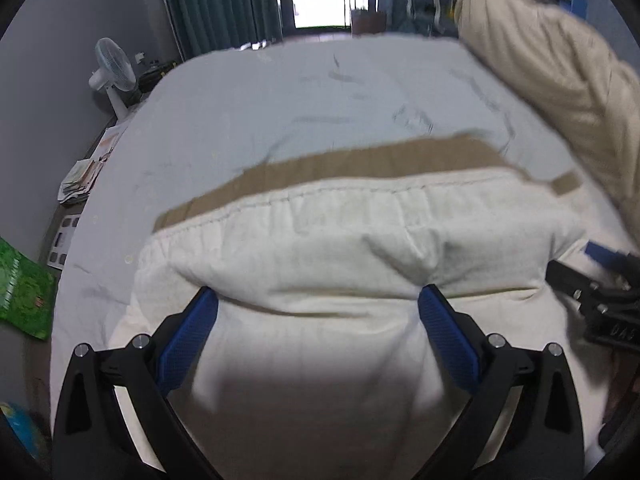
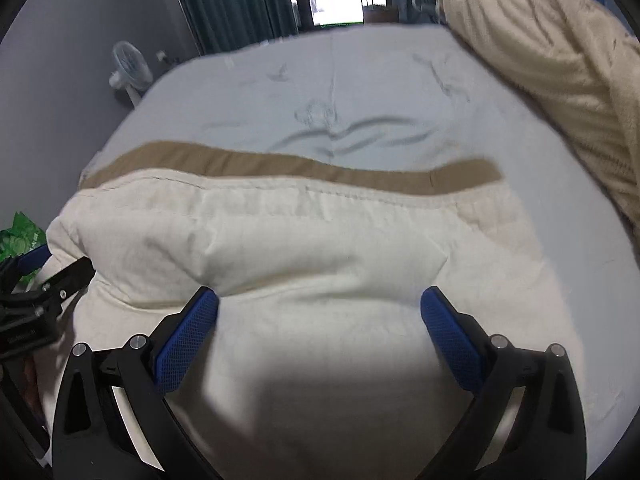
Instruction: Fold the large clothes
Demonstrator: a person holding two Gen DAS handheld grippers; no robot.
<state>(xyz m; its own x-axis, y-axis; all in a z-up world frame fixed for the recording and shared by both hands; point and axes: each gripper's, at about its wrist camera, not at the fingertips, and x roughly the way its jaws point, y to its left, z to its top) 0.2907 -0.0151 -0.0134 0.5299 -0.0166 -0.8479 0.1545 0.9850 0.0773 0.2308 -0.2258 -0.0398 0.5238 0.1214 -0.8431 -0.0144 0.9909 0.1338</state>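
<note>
Cream cloth fills the foreground of both wrist views: the garment [image 1: 352,236] lies bunched on the pale bedsheet [image 1: 248,120], its tan band [image 1: 360,160] running along the far edge. Left gripper [image 1: 318,300] spread wide, blue pads [image 1: 188,340] resting on the cream fabric with a raised fold just ahead of the tips, nothing pinched between them. Right gripper [image 2: 319,300] the same, splayed open over the cloth, pads [image 2: 452,336] apart on either side of a puffed ridge. Left view catches the other tool at its right edge, black body with a blue tip; right view shows its partner at the left edge beside the garment's corner. Only the left camera picks out the stack of papers [image 1: 78,178] and the green packet [image 1: 24,292] on the floor by the bed, with the white fan [image 1: 114,70] sharp against the wall; the right camera has the fan blurred. Both show the beige blanket [image 2: 552,64] heaped along the right side and the teal curtain [image 1: 224,0] beside the bright doorway.
</note>
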